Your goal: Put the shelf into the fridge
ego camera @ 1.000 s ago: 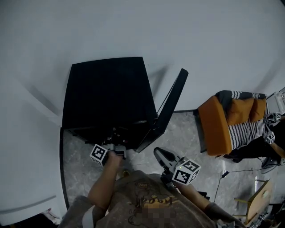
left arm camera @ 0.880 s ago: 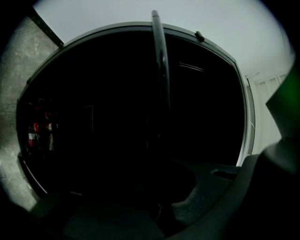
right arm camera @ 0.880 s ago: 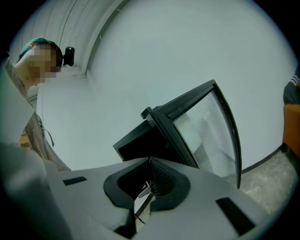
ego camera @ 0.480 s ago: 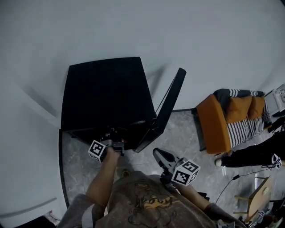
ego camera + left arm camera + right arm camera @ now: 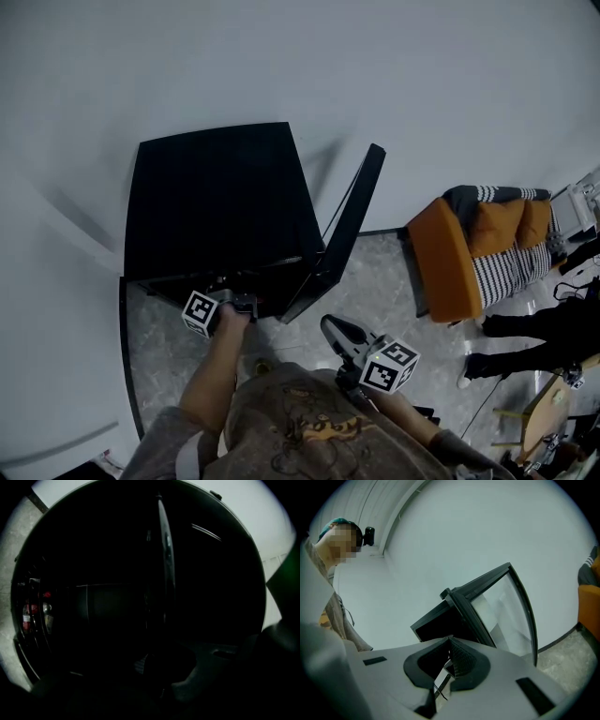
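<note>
The black mini fridge [image 5: 220, 197] stands against the white wall with its door [image 5: 342, 234] swung open to the right. My left gripper [image 5: 246, 302] reaches into the fridge's front opening. In the left gripper view the inside is very dark. A thin shelf [image 5: 165, 564] shows edge-on and runs down into my left gripper [image 5: 161, 667], whose jaws are shut on its near edge. Red cans [image 5: 29, 613] sit at the left. My right gripper [image 5: 330, 323] hangs shut and empty in front of the door. Its own view shows the closed right gripper [image 5: 450, 644] below the door [image 5: 506, 606].
An orange armchair with a striped cushion [image 5: 469, 248] stands to the right of the fridge. A person's dark legs [image 5: 534, 323] are beside it, and a wooden stool [image 5: 539, 417] is at the lower right. The floor is grey stone.
The left gripper stays at the fridge opening, shifted slightly left. The right gripper has barely moved. The person at the right has stepped further into view.
</note>
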